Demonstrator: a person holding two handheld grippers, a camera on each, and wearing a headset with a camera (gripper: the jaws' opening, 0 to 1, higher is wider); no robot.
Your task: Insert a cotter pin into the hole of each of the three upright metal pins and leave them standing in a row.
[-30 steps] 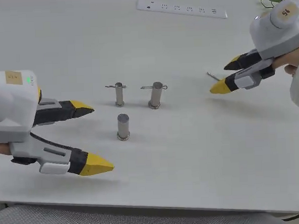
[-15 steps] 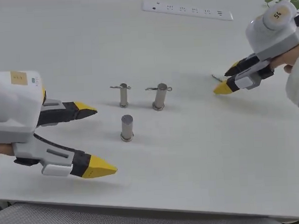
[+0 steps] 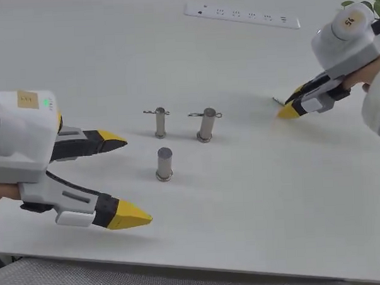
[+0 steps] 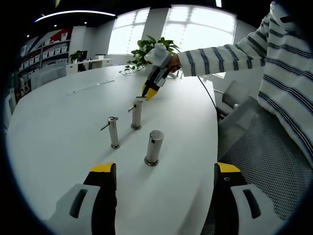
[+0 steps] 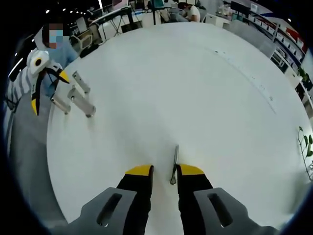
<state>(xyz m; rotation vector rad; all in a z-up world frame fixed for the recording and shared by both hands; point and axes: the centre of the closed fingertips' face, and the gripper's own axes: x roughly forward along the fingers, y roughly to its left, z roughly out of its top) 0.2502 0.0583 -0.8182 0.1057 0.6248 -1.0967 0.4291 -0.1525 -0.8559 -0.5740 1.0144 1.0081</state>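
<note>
Three upright metal pins stand mid-table. The back-left pin (image 3: 161, 121) and the back-right pin (image 3: 206, 124) each carry a cotter pin through the top. In front of them stands a bare pin (image 3: 164, 164) (image 4: 154, 147). A loose cotter pin (image 3: 278, 101) (image 5: 174, 164) lies flat on the table at the right. My right gripper (image 3: 288, 111) (image 5: 165, 172) is low over it, with its jaws narrowed around it and a gap still showing. My left gripper (image 3: 125, 179) (image 4: 165, 171) is wide open left of the pins and holds nothing.
A white power strip (image 3: 241, 15) lies at the back of the white table (image 3: 255, 196). Green plant leaves (image 3: 378, 7) show at the back right. The table's near edge runs along the bottom, with grey chair mesh (image 3: 120, 278) below it.
My right gripper has dropped toward the table and its jaws have drawn closer around the loose cotter pin. The left gripper and the three pins have kept their places.
</note>
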